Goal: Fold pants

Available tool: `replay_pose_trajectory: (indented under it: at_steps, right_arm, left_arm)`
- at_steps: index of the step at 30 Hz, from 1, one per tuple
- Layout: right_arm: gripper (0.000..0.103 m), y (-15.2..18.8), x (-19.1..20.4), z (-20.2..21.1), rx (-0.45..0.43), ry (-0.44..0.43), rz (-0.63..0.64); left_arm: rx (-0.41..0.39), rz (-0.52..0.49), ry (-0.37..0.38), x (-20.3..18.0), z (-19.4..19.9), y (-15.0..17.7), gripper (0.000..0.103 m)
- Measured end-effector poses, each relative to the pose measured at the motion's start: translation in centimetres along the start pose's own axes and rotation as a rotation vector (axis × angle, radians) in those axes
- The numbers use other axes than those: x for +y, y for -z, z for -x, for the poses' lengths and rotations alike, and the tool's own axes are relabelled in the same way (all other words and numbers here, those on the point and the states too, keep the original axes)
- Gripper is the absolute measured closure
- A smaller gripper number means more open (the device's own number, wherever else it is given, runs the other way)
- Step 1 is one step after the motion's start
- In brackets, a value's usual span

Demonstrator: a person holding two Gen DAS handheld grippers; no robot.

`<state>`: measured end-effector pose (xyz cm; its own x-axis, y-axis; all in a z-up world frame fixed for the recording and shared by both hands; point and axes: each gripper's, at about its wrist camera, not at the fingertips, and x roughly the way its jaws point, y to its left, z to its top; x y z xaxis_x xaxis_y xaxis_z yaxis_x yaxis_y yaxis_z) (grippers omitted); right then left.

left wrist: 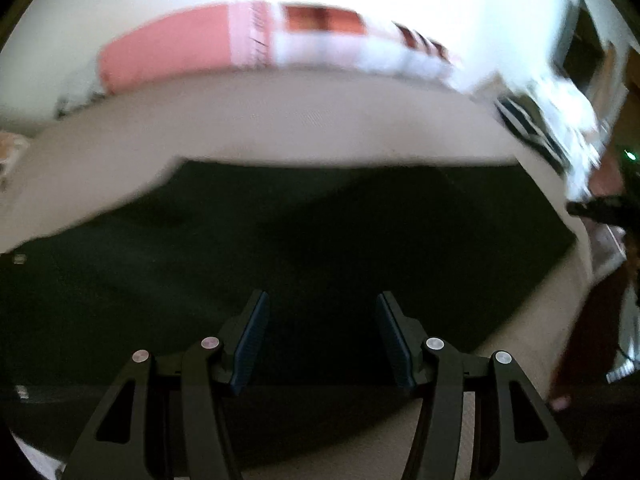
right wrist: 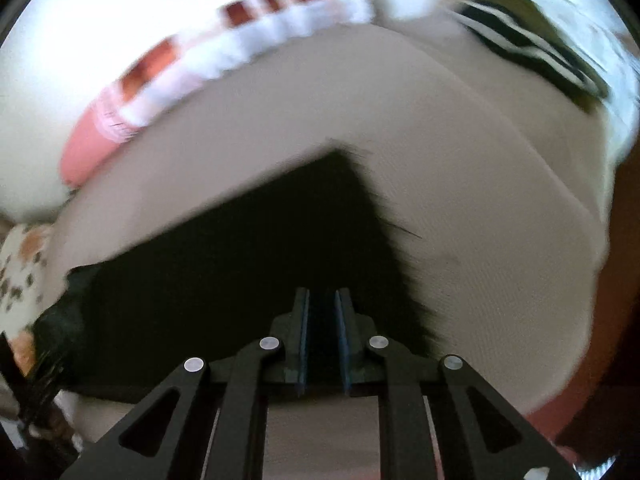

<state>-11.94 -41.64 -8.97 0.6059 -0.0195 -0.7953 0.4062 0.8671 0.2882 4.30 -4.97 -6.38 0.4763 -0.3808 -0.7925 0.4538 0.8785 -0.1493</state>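
Note:
Dark pants (left wrist: 304, 248) lie flat on a beige bed surface (left wrist: 280, 120), filling the middle of the left wrist view. My left gripper (left wrist: 322, 312) is open and empty, just above the near part of the pants. In the right wrist view the pants (right wrist: 240, 256) show as a dark slab with a frayed right edge. My right gripper (right wrist: 322, 304) has its jaws close together with a narrow gap, over the pants' near right part; dark cloth shows between the pads, but a hold is unclear. Both views are motion-blurred.
A pink pillow (left wrist: 164, 48) and a red-and-white patterned pillow (left wrist: 328, 36) lie at the far edge of the bed. A black-and-white striped item (right wrist: 528, 52) sits at the far right. A floral cloth (right wrist: 20, 264) is at the left.

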Motion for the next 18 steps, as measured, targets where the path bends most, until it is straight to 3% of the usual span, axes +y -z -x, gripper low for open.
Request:
replay_pose_trajectory:
  at_steps: [6, 10, 15, 18]
  right_arm:
    - [0.089, -3.2, 13.2, -3.9, 0.082, -0.244, 0.241]
    - [0.081, -3.6, 24.0, -8.2, 0.197, -0.402, 0.426]
    - [0.080, -1.1, 35.3, -11.8, 0.332, -0.505, 0.613]
    - [0.080, 0.1, 40.1, -13.8, 0.402, -0.542, 0.685]
  left_arm:
    - [-0.061, 0.157, -0.148, 6.9, 1.7, -1.3, 0.045]
    - [-0.060, 0.227, -0.212, 10.8, 2.7, -0.5, 0.045]
    - [-0.046, 0.319, -0.246, 14.7, 3.3, 1.4, 0.045]
    - [-0.047, 0.346, -0.237, 16.0, 3.5, 2.4, 0.045]
